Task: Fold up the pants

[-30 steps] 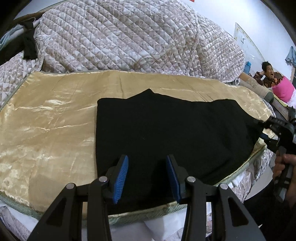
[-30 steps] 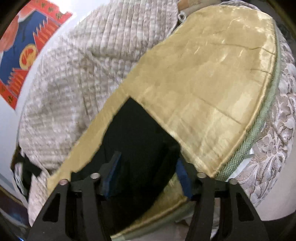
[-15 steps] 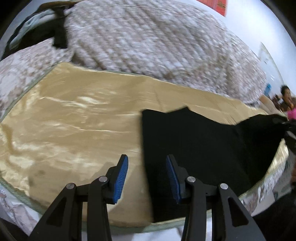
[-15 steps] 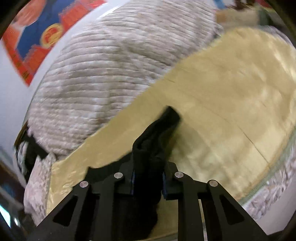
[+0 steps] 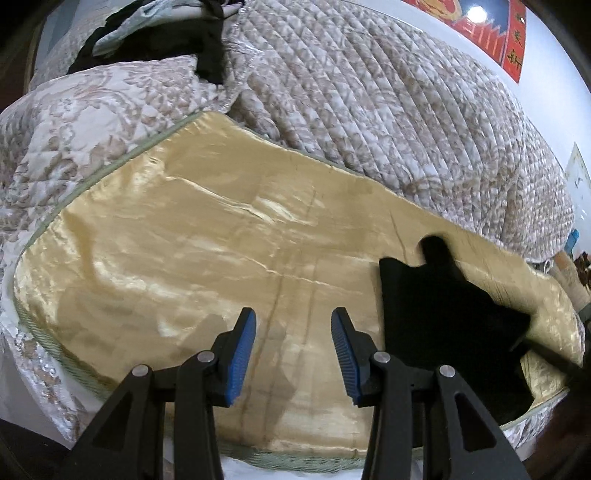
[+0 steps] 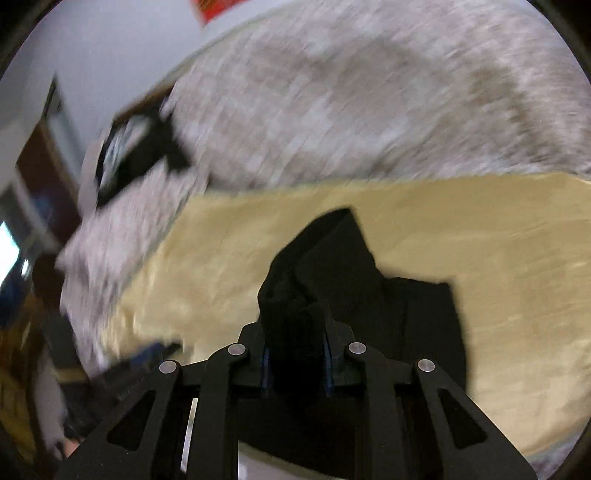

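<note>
The pants are spread on the satin sheet, toward its right end in the left wrist view; the quilt is heaped behind the sheet; a patterned cover lies at the sheet's far left; a bunch of the pants is raised between the jaws of the right gripper; the left gripper is held over bare sheet, left of the pants

This is a bedroom in a home. A bed fills the near view, spread with a shiny gold satin sheet edged in green piping, and a bulky quilted comforter with a beige floral print is heaped along its far side. On the white wall at the far right hangs a red decoration, and loose clothes lie piled at the far left.
</note>
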`<action>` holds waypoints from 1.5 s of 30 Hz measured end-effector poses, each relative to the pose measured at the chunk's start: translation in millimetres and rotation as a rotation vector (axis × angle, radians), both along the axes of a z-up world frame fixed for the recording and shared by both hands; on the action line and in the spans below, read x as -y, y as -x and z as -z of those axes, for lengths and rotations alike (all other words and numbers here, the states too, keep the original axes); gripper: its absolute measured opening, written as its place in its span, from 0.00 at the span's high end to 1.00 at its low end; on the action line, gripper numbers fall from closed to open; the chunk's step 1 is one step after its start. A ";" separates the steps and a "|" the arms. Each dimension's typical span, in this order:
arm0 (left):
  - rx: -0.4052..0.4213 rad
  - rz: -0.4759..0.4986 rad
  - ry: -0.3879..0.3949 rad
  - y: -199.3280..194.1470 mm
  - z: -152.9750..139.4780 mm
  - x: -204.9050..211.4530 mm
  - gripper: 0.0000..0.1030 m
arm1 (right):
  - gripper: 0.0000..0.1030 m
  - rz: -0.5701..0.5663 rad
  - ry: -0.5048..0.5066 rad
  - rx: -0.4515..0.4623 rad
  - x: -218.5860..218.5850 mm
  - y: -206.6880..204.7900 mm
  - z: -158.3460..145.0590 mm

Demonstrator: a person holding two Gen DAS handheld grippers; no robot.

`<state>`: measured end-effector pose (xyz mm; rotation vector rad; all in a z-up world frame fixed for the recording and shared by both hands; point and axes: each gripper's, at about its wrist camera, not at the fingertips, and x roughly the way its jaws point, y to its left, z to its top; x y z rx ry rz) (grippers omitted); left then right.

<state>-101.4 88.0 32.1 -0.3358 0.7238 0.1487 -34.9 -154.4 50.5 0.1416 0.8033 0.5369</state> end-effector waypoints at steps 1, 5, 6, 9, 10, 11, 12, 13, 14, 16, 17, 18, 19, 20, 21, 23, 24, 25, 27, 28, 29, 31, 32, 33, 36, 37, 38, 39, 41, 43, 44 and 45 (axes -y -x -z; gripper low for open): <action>0.003 -0.006 0.004 0.9 -0.5 -2.6 0.56 | 0.80 -0.038 0.021 -0.029 -12.2 0.6 13.9; 0.000 -0.011 0.017 2.6 0.6 -7.0 0.56 | 0.80 -0.082 0.110 -0.021 -30.8 8.5 41.3; -0.002 -0.008 0.017 2.3 1.6 -6.7 0.56 | 0.80 -0.077 0.113 -0.015 -30.1 8.4 37.8; -0.005 0.003 0.022 0.7 2.0 -4.0 0.56 | 0.80 -0.074 0.139 0.016 -32.0 13.2 33.2; -0.002 0.007 0.023 1.0 1.5 -2.9 0.56 | 0.79 -0.079 0.146 0.011 -33.9 14.6 36.7; 0.002 0.011 0.022 1.1 0.7 -2.1 0.56 | 0.79 -0.083 0.158 0.008 -35.5 17.6 41.2; 0.008 0.014 0.021 1.7 -0.3 -1.4 0.56 | 0.79 -0.078 0.161 0.021 -34.7 22.2 41.4; 0.012 0.017 0.018 2.2 -0.8 -0.3 0.56 | 0.79 -0.076 0.166 0.034 -33.3 26.8 40.3; 0.014 0.020 0.017 2.0 -0.8 -0.1 0.56 | 0.79 -0.080 0.167 0.045 -33.0 31.2 39.7; 0.010 0.027 0.016 1.4 0.3 1.7 0.56 | 0.79 -0.090 0.169 0.052 -33.9 31.4 40.8; 0.009 0.029 0.016 1.1 0.9 2.4 0.56 | 0.77 -0.101 0.168 0.055 -33.8 30.4 44.6; 0.007 0.030 0.015 0.3 1.5 2.7 0.56 | 0.75 -0.115 0.163 0.058 -34.3 29.9 47.0; 0.007 0.030 0.013 0.2 1.8 2.9 0.56 | 0.68 -0.135 0.151 0.060 -34.6 30.5 48.2; 0.008 0.030 0.010 0.3 1.8 3.1 0.56 | 0.61 -0.144 0.139 0.063 -34.2 31.7 46.9; 0.009 0.030 0.011 0.3 1.8 3.3 0.56 | 0.59 -0.158 0.115 0.067 -32.1 34.8 42.4; 0.010 0.033 0.009 0.7 2.1 4.3 0.56 | 0.59 -0.165 0.079 0.073 -25.2 40.1 35.1; 0.013 0.036 0.007 1.0 2.3 4.9 0.56 | 0.58 -0.168 0.049 0.075 -18.5 42.7 31.2; 0.014 0.040 0.004 1.1 2.5 6.3 0.56 | 0.58 -0.174 0.014 0.076 -11.6 45.3 27.8; 0.014 0.053 -0.001 0.0 2.9 10.2 0.56 | 0.58 -0.168 -0.059 0.096 7.2 54.3 19.8; 0.014 0.060 -0.001 -0.9 3.1 12.2 0.56 | 0.58 -0.151 -0.070 0.114 13.8 57.8 17.8; 0.015 0.066 -0.002 -1.6 2.8 14.1 0.56 | 0.58 -0.101 -0.081 0.138 25.2 60.4 17.2; 0.021 0.082 -0.004 -3.1 2.1 19.0 0.56 | 0.59 -0.034 -0.110 0.129 40.8 58.2 21.7; 0.023 0.091 -0.004 -4.3 1.6 22.3 0.56 | 0.60 -0.002 -0.125 0.105 47.5 54.3 27.4; 0.026 0.103 -0.003 -5.0 1.2 24.8 0.56 | 0.61 0.030 -0.100 0.071 49.8 49.0 36.8; 0.045 0.152 0.016 -6.0 -3.4 36.0 0.56 | 0.68 -0.050 -0.027 -0.001 36.0 47.3 61.0; 0.055 0.173 0.011 -5.9 -6.3 41.6 0.56 | 0.69 -0.063 -0.021 0.010 34.4 51.3 59.6; 0.064 0.196 0.001 -6.2 -9.4 47.7 0.56 | 0.69 -0.071 -0.033 0.011 35.7 53.2 57.3; 0.073 0.217 -0.006 -5.4 -11.7 54.0 0.56 | 0.69 -0.076 -0.072 0.004 41.5 52.7 54.3; 0.093 0.269 -0.014 -7.6 -18.7 68.3 0.56 | 0.69 -0.047 -0.100 0.018 54.1 50.3 45.8; 0.106 0.319 0.000 -12.4 -24.7 82.9 0.56 | 0.69 0.018 -0.118 0.057 73.2 45.2 36.7; 0.108 0.344 0.016 -14.6 -25.8 89.5 0.56 | 0.69 0.054 -0.118 0.054 80.7 39.7 35.6; 0.107 0.378 0.037 -17.0 -25.2 99.2 0.56 | 0.68 0.086 -0.093 0.025 87.4 30.2 40.3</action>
